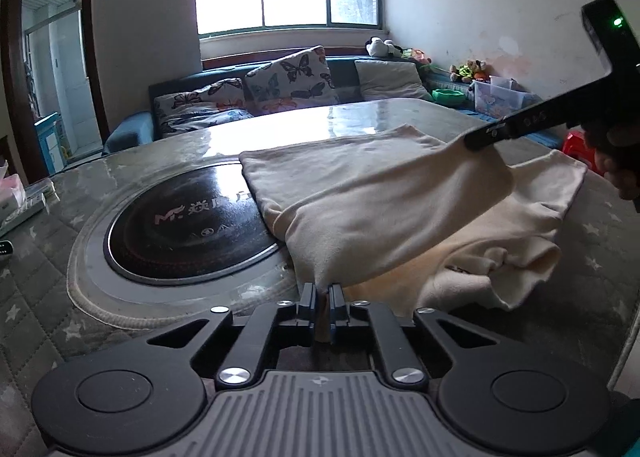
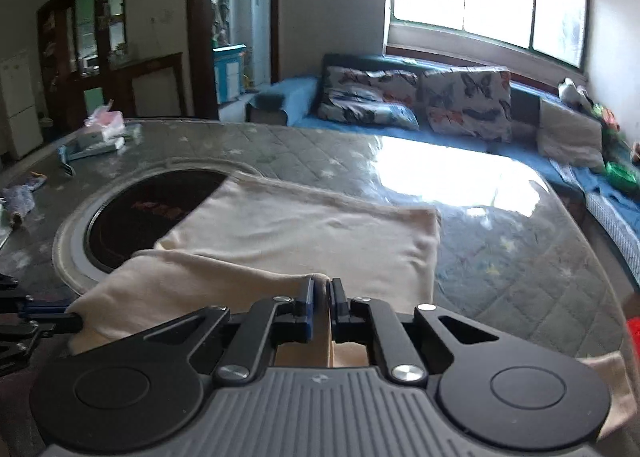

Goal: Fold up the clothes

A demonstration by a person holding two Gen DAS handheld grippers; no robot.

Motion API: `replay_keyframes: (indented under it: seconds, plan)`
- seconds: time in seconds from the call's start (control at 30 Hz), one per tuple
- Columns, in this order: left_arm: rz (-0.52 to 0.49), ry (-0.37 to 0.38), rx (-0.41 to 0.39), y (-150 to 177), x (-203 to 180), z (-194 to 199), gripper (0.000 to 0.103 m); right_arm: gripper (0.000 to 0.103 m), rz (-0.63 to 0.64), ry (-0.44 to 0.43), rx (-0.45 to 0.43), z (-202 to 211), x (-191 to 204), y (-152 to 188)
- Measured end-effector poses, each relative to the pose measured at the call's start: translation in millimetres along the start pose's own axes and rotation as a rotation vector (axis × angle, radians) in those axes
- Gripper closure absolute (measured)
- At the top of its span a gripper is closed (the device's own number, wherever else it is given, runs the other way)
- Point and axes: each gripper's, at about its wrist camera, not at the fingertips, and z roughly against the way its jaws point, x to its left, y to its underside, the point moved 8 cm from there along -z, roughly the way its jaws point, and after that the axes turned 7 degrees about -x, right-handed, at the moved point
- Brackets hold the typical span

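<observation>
A cream garment [image 1: 384, 193] lies on the table, its near edge lifted off the surface. My left gripper [image 1: 323, 291] is shut on the near left corner of that lifted edge. In the left wrist view the right gripper [image 1: 476, 139] comes in from the upper right, clamped on the other corner. The right wrist view shows the same cream garment [image 2: 304, 233] spread ahead, and my right gripper [image 2: 327, 289] shut on its raised hem. The left gripper [image 2: 78, 321] appears at the left edge, pinching the cloth. A loose sleeve [image 1: 520, 269] hangs beneath the lifted part.
The table [image 2: 520, 257] has a quilted grey cover under clear plastic. A black round cooktop [image 1: 180, 225] sits in it, partly under the garment. Tissue packs and small items [image 2: 104, 133] lie far left. A blue sofa with butterfly cushions [image 1: 288, 81] stands behind.
</observation>
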Motion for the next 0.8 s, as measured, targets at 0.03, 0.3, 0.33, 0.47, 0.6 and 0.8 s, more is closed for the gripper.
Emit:
replay_keyframes:
  seconds: [0.03, 0.3, 0.33, 0.47, 0.6, 0.8]
  plan:
    - [-0.002, 0.002, 0.006, 1, 0, 0, 0.096, 0.096, -0.007, -0.002, 0.017, -3, -1, 4]
    - [-0.008, 0.015, 0.019, -4, 4, 5, 0.092, 0.074, -0.031, -0.01, 0.101, -15, -5, 32]
    - [-0.009, 0.014, 0.015, -7, 4, 5, 0.092, 0.054, -0.03, -0.008, 0.095, -12, -5, 31]
    - [-0.01, 0.007, -0.016, -19, 1, 8, 0.073, 0.032, -0.054, 0.025, 0.074, -3, -16, 33]
    - [-0.011, 0.016, -0.045, -28, -7, 11, 0.063, 0.019, -0.085, 0.09, 0.059, 8, -35, 38]
    - [-0.017, 0.035, -0.076, -43, -18, 10, 0.054, 0.009, -0.146, 0.183, 0.054, 20, -72, 55]
